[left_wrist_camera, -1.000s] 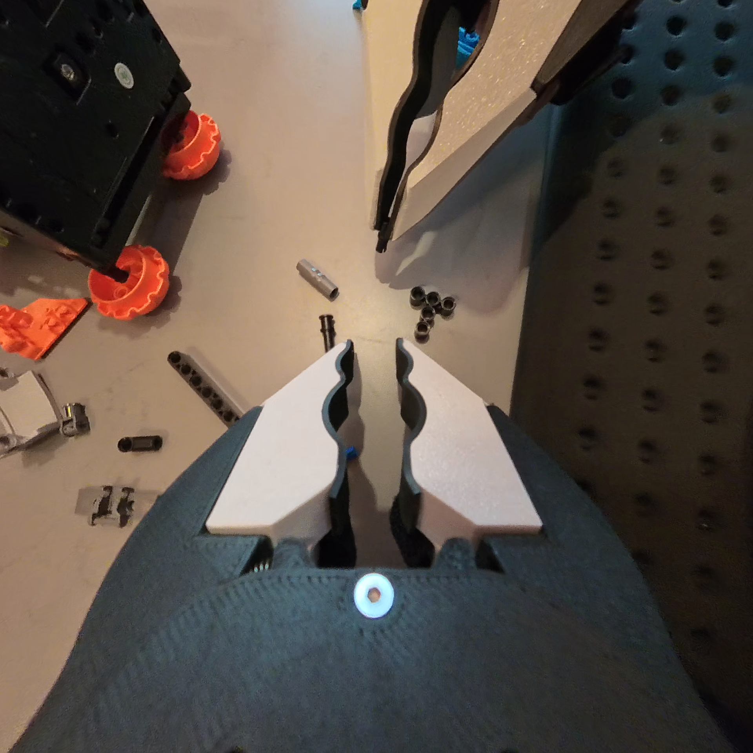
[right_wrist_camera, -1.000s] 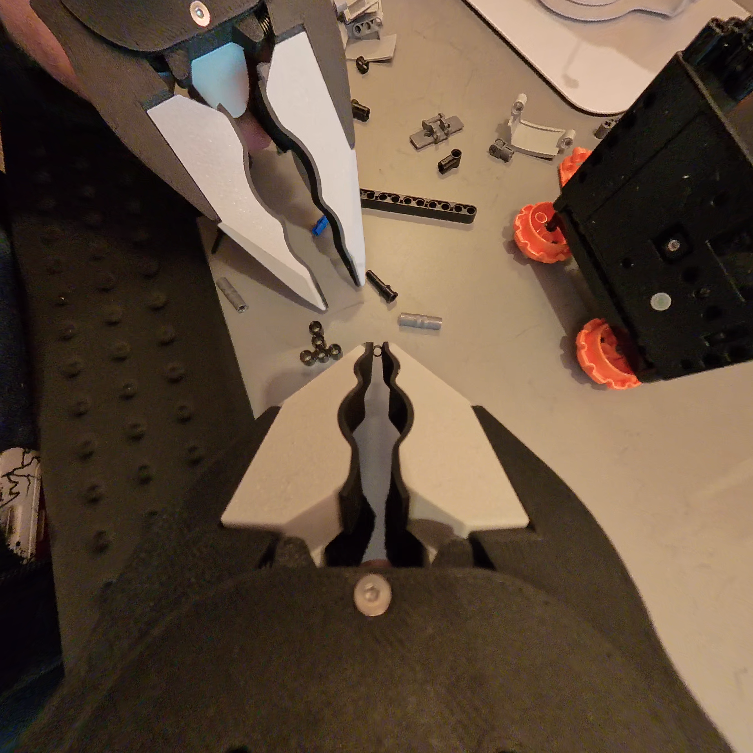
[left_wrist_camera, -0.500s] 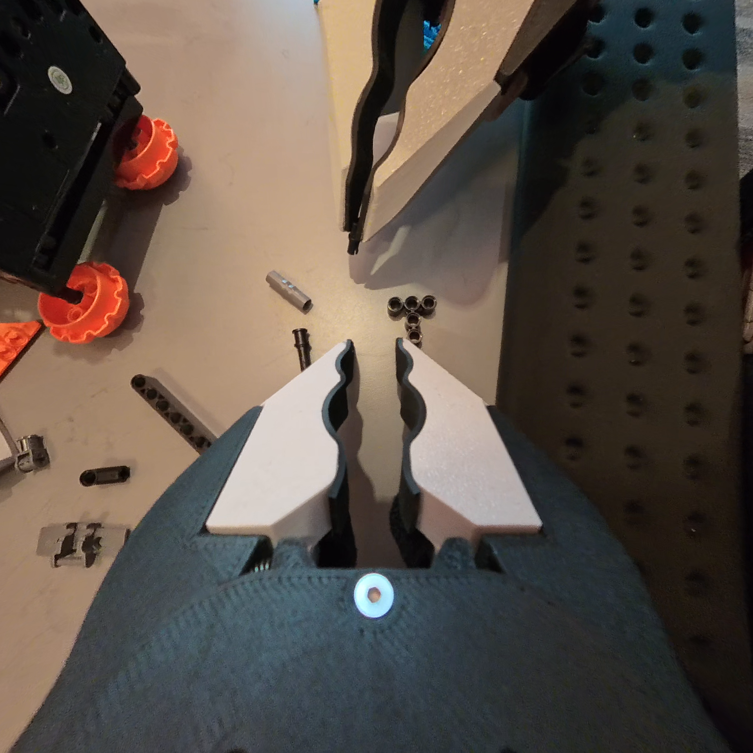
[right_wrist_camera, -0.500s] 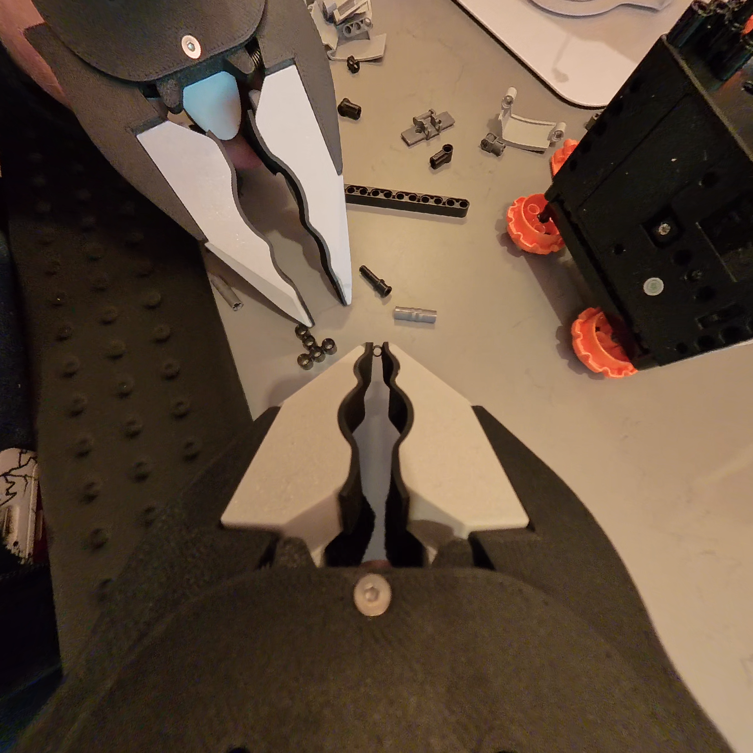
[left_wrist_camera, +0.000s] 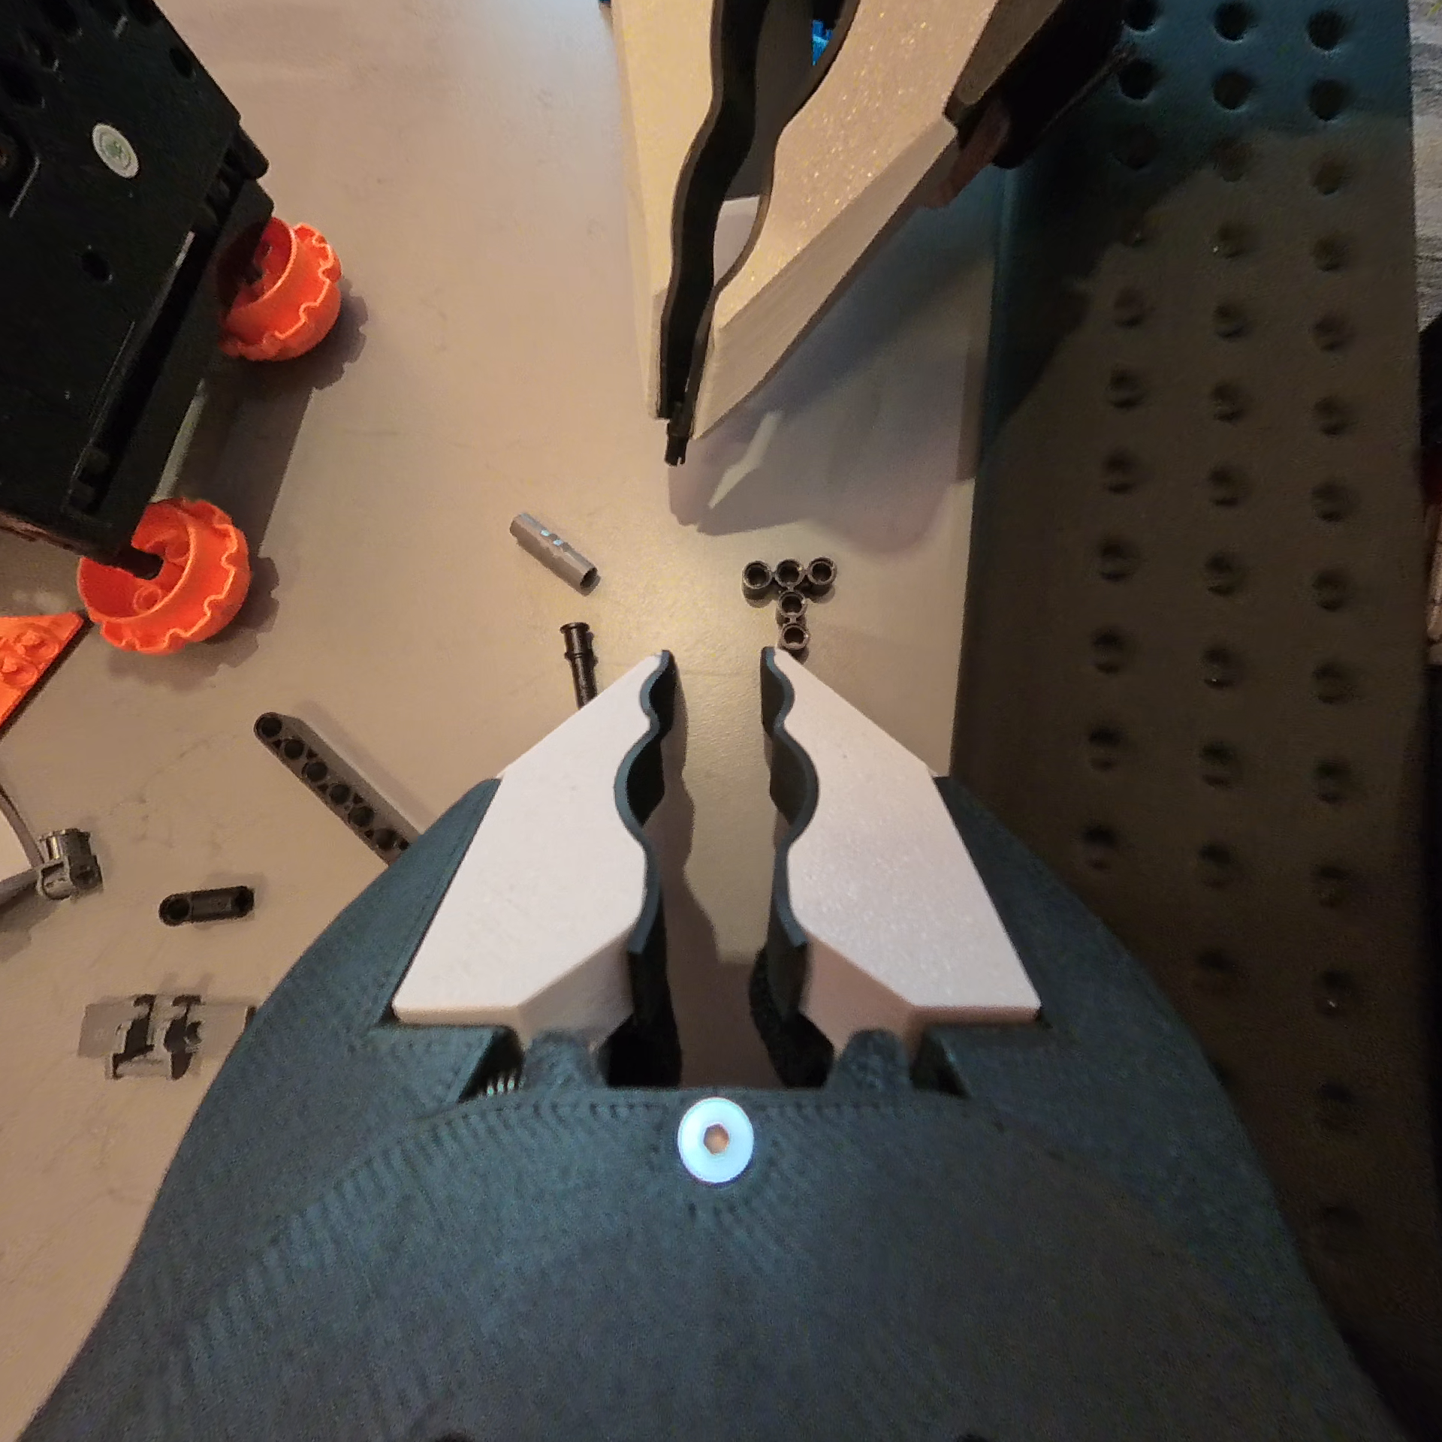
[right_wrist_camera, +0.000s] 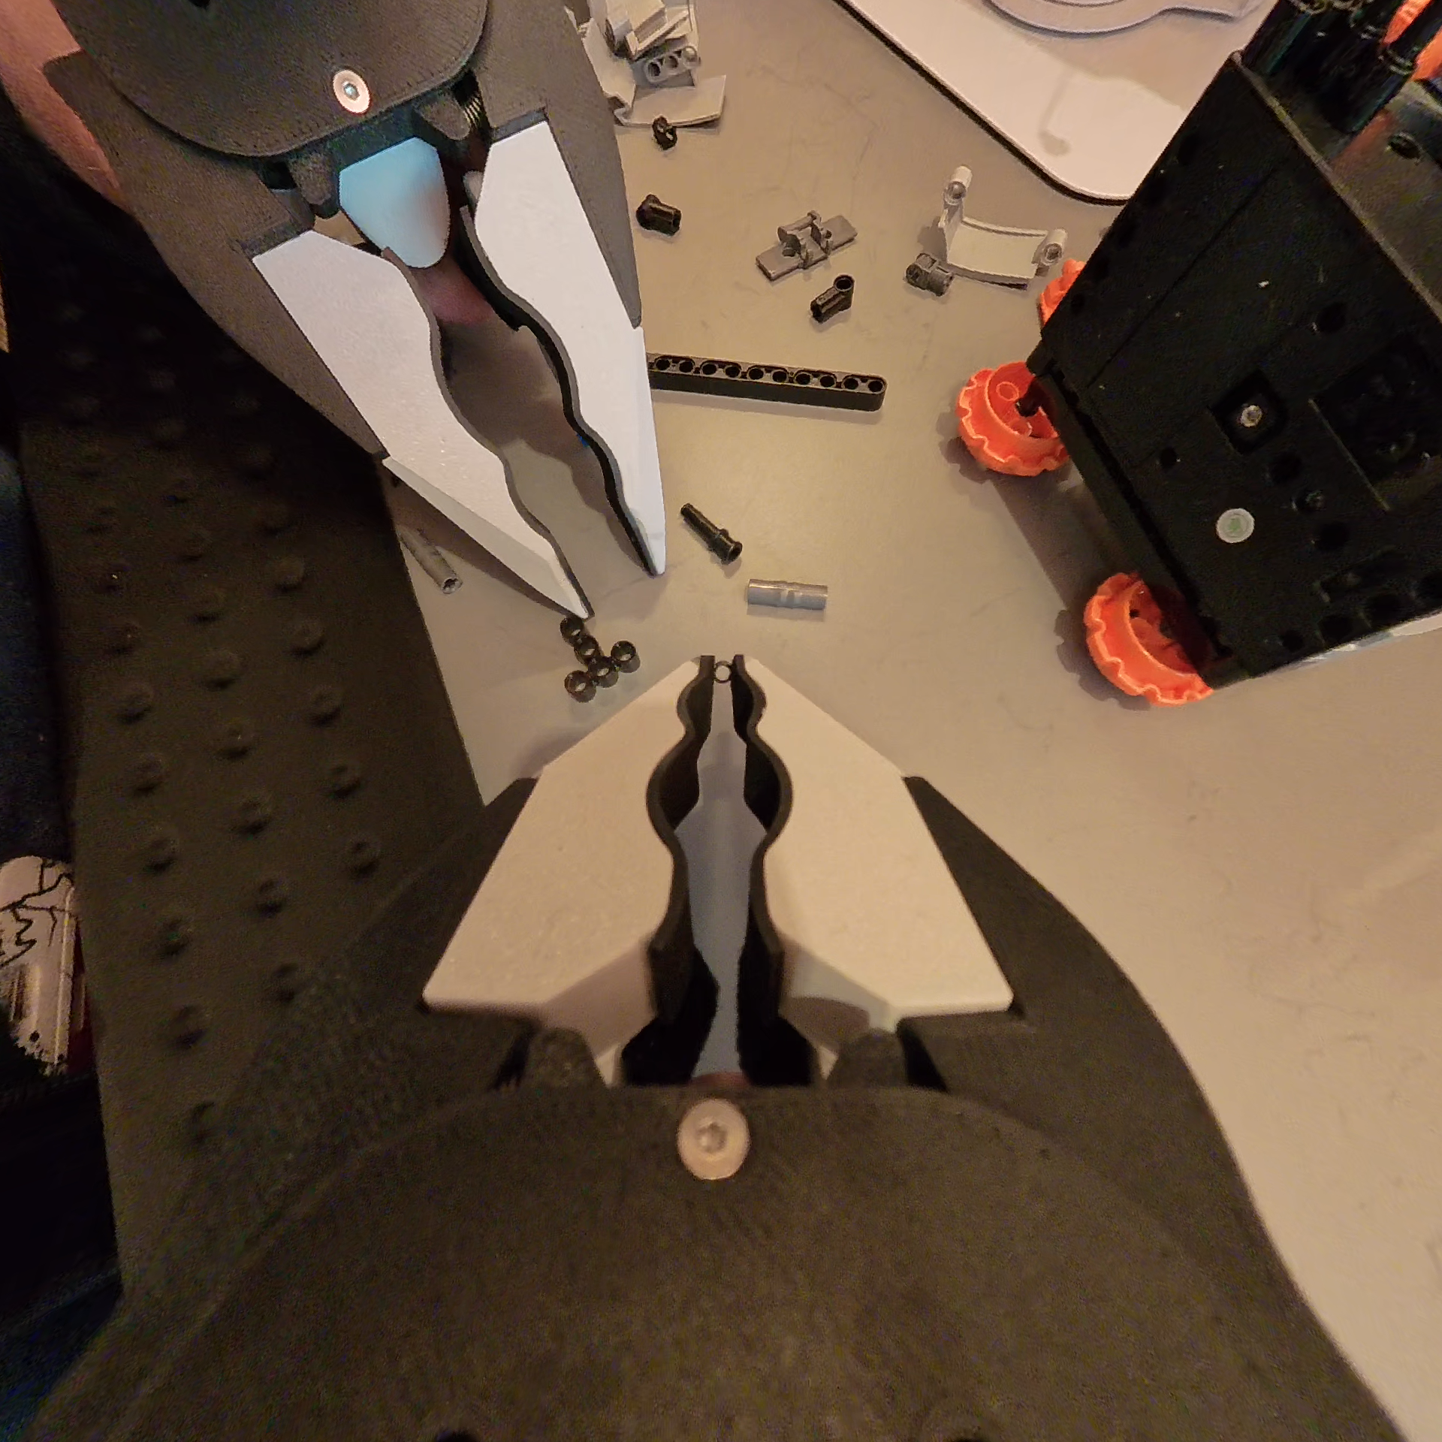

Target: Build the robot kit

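Observation:
My left gripper (left_wrist_camera: 718,663) is open and empty, low over the grey table; it also shows in the right wrist view (right_wrist_camera: 616,589). A black T-shaped connector (left_wrist_camera: 788,597) lies just ahead of its right fingertip, and a black pin (left_wrist_camera: 579,663) lies beside its left finger. A grey sleeve (left_wrist_camera: 554,552) lies a little farther ahead. My right gripper (right_wrist_camera: 722,669) is shut on a small black pin, whose end pokes out of the tips. It faces the left gripper from the far side (left_wrist_camera: 675,445). The connector (right_wrist_camera: 599,663) lies to its left, apart from it.
A black block vehicle (left_wrist_camera: 101,273) with orange wheels (left_wrist_camera: 164,573) stands on the table, at the right in the right wrist view (right_wrist_camera: 1264,390). A long black beam (right_wrist_camera: 768,381) and several small grey and black parts lie nearby. A dark studded mat (left_wrist_camera: 1209,624) borders the table. One gripper's finger ends stand about 5 cm off the other's.
My left gripper has shifted a little to the right, and a small blue part seen between its fingers is out of sight. The right gripper has kept its hold on the pin.

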The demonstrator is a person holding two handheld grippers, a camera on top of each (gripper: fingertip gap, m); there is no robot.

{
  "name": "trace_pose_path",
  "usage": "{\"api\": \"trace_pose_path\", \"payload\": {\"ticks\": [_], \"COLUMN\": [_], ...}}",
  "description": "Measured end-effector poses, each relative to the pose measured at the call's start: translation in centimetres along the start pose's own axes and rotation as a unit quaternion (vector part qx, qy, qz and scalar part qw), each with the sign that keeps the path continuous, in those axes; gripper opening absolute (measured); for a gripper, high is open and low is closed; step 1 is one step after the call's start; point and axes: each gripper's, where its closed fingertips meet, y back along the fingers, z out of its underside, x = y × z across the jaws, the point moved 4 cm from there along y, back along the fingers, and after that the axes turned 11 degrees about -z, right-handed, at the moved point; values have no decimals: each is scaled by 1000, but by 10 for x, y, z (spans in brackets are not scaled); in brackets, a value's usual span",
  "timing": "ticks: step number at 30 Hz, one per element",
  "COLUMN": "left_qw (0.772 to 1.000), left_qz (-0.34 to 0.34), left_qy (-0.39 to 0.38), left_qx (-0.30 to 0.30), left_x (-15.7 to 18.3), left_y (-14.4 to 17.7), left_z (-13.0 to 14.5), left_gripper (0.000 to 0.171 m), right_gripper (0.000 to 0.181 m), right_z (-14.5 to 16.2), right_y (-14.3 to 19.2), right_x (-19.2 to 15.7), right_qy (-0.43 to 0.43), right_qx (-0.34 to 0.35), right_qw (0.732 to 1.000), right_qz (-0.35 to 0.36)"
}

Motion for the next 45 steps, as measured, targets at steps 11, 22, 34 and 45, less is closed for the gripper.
{"api": "trace_pose_path", "payload": {"ticks": [11,22,34,45], "left_qw": [1000,1000,1000,998], "left_qz": [-3,-5,7,52], "left_qy": [-1,4,-4,41], "left_qx": [1,2,-3,6], "left_x": [0,-2,3,19], "left_y": [1,3,0,6], "left_z": [1,1,-3,-18], "left_gripper": [16,22,22,30], "right_gripper": [2,2,2,2], "right_z": [2,7,10,11], "right_y": [2,6,7,5], "right_x": [1,2,0,0], "right_qy": [-5,-13,-16,-16], "right_qx": [4,7,9,11], "right_qw": [1000,1000,1000,1000], "right_qz": [1,6,5,0]}}
